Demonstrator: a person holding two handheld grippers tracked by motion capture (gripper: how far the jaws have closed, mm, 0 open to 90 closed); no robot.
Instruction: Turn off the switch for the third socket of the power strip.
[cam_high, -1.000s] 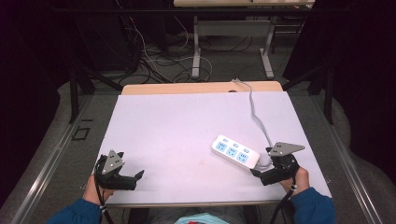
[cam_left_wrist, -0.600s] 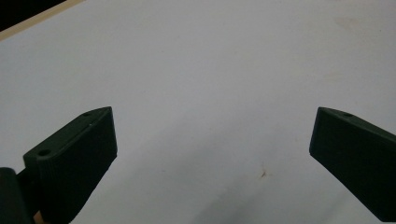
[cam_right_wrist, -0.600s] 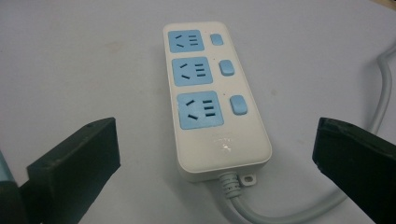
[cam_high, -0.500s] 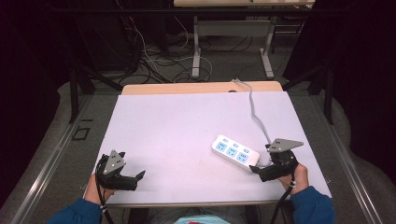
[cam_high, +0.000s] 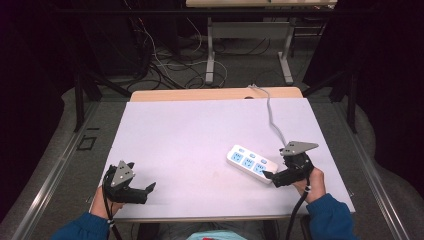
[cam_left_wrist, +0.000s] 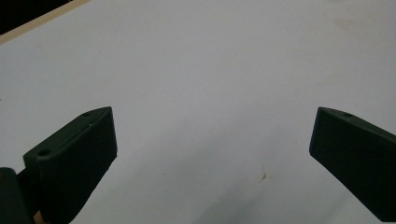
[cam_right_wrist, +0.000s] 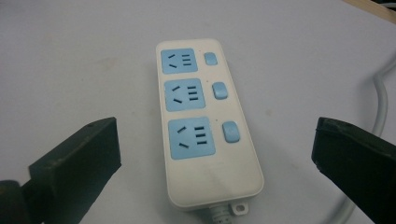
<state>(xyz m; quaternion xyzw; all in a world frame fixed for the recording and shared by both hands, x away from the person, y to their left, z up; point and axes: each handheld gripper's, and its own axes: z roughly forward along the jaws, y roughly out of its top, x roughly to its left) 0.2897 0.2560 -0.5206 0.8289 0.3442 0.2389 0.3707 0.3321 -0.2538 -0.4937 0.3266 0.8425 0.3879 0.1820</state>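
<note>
The right gripper view shows what the high view blurs: the white power strip (cam_right_wrist: 208, 123) has three blue sockets in a row, each with a small blue switch (cam_right_wrist: 230, 131) beside it, and its grey cable (cam_right_wrist: 373, 140) leaves the near end and curves round to the right. From above, the strip (cam_high: 251, 163) lies on the white table (cam_high: 200, 135) just ahead of the right gripper (cam_high: 274, 176), seemingly not touching, its jaws spread wide. The left gripper (cam_high: 146, 190), near the front left edge, also gapes wide over bare tabletop (cam_left_wrist: 210, 70).

a dim room with grey floor (cam_high: 240, 75), tangled cables (cam_high: 165, 65) and a desk frame (cam_high: 250, 30) beyond.
</note>
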